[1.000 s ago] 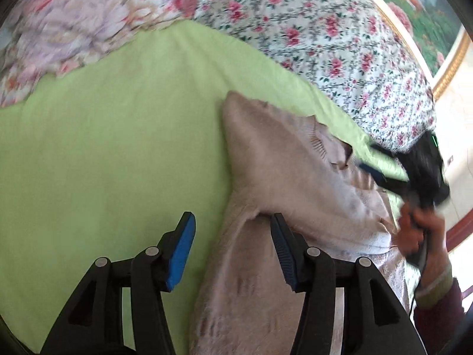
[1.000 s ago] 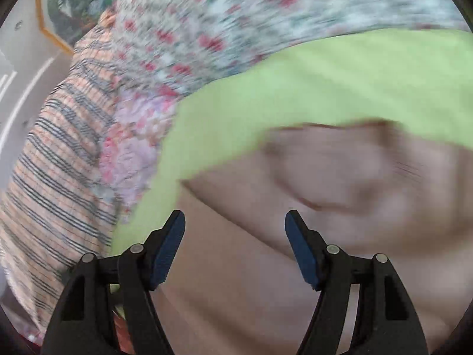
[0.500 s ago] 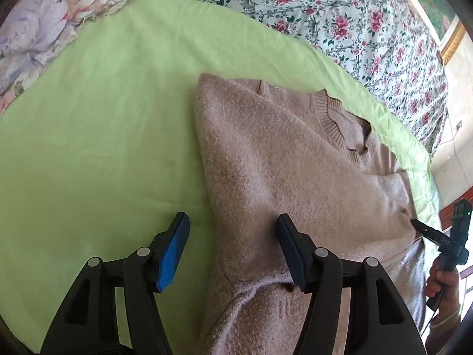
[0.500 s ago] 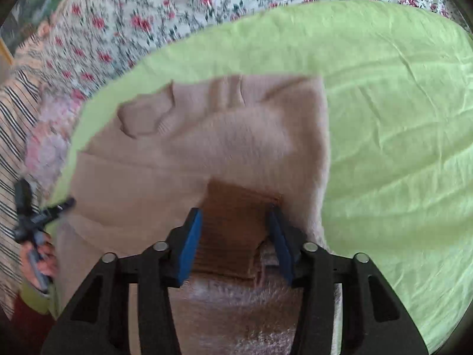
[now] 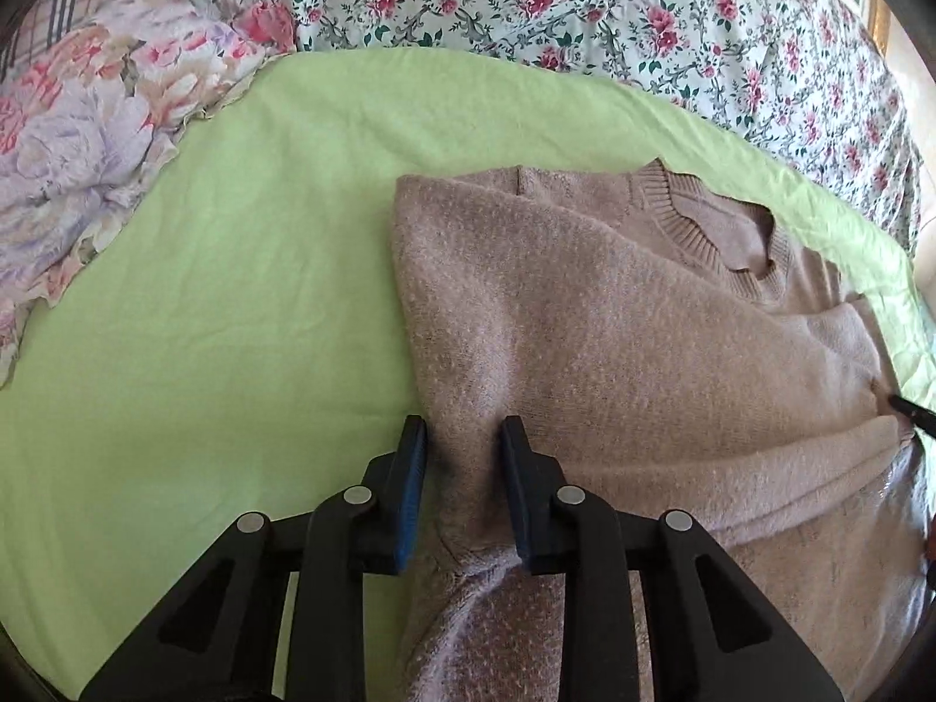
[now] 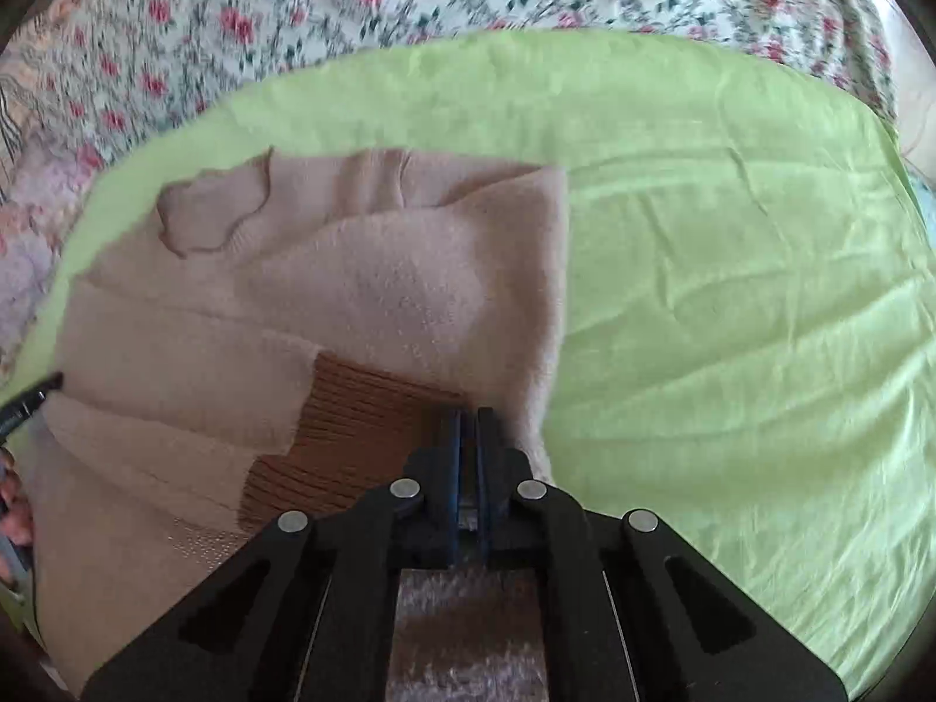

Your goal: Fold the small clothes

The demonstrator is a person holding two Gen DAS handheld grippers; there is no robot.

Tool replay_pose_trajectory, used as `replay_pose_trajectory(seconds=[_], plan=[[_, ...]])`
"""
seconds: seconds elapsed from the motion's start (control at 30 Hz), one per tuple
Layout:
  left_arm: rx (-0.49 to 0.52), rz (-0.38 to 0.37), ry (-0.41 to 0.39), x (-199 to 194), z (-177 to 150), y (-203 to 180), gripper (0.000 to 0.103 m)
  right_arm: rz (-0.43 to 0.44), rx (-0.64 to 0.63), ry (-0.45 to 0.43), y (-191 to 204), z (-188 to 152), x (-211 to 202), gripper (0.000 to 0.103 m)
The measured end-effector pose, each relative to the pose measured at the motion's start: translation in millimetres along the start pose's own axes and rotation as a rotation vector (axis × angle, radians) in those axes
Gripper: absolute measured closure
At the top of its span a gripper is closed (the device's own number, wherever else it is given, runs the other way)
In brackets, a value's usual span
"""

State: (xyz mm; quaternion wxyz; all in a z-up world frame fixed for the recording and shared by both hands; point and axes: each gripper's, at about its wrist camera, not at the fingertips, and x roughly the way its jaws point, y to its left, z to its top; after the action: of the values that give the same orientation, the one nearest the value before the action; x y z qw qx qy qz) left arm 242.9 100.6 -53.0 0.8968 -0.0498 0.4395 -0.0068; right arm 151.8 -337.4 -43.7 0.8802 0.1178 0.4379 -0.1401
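A beige knit sweater (image 5: 614,316) lies on a light green sheet (image 5: 234,292), both sleeves folded across its body, the ribbed collar at the far right. My left gripper (image 5: 462,439) is closed around a fold of the sweater's left edge, its blue pads pressing the fabric. In the right wrist view the same sweater (image 6: 380,281) shows a brown ribbed cuff (image 6: 351,433). My right gripper (image 6: 465,427) is shut on the sweater's edge beside that cuff. Each gripper's tip shows at the edge of the other's view.
A floral bedspread (image 5: 585,6) runs along the far side. A pastel flowered quilt (image 5: 76,134) is bunched at the left. Bare green sheet (image 6: 731,322) lies to the right of the sweater.
Both grippers were open half a second ago and have closed on the sweater: the left on its left edge fold, the right on the edge beside the brown cuff.
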Motion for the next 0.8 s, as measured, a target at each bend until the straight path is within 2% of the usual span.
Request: replay_pose_trajectory(seconds=[0.07,0.1,0.13,0.2,0.23,0.3,0.33,0.4,0.5,0.57,0.63,0.67,0.7,0.73,0.8], plan=[[0.009,0.004,0.003,-0.9,-0.4,0.6,0.075,0.006,0.02,-0.056,2.2,1.2,-18.5,0.097],[0.011,0.01,0.003,-0.7,-0.3,-0.6,0.075,0.045,0.022,-0.095,6.3,1.1,-27.1,0.097],[0.017,0.018,0.003,-1.0,-0.9,-1.5,0.075,0.12,0.009,-0.118,14.4,1.8,-33.1,0.097],[0.031,0.037,0.0,-1.4,-1.3,-4.5,0.075,0.203,-0.011,-0.074,27.5,2.4,-26.0,0.097],[0.034,0.043,0.0,-1.8,-1.7,-5.0,0.074,0.204,-0.016,-0.04,30.1,1.0,-17.7,0.097],[0.029,0.038,0.005,-2.7,-1.3,-2.5,0.072,0.151,-0.013,0.059,27.7,-3.9,5.9,0.097],[0.025,0.036,0.009,-3.6,-1.8,-0.2,0.07,0.172,0.018,0.073,20.6,-8.1,9.6,0.098],[0.026,0.042,0.015,-7.4,-4.4,5.0,0.062,0.193,0.064,0.059,11.4,-11.3,0.0,0.098],[0.031,0.034,0.029,-20.8,-12.5,11.4,0.059,0.169,0.069,0.023,7.0,-15.6,-28.0,0.097],[0.033,0.023,0.027,-38.8,-21.2,12.9,0.058,0.195,0.079,0.005,2.3,-23.3,-46.8,0.096],[0.028,0.011,0.029,-57.2,-32.6,14.7,0.052,0.232,0.102,-0.013,-1.8,-32.7,-59.1,0.094],[0.016,-0.008,0.035,-67.7,-41.5,17.0,0.044,0.253,0.114,-0.021,-3.9,-40.6,-69.9,0.093],[0.003,-0.025,0.039,-76.1,-49.4,19.5,0.042,0.267,0.119,-0.026,-4.8,-46.7,-77.7,0.086],[-0.011,-0.05,0.044,-87.4,-61.5,22.5,0.042,0.278,0.121,-0.03,-3.0,-54.8,-84.3,0.073],[-0.025,-0.075,0.06,-101.4,-79.4,26.5,0.042,0.3,0.117,-0.043,-4.4,-67.8,-95.8,0.063]])
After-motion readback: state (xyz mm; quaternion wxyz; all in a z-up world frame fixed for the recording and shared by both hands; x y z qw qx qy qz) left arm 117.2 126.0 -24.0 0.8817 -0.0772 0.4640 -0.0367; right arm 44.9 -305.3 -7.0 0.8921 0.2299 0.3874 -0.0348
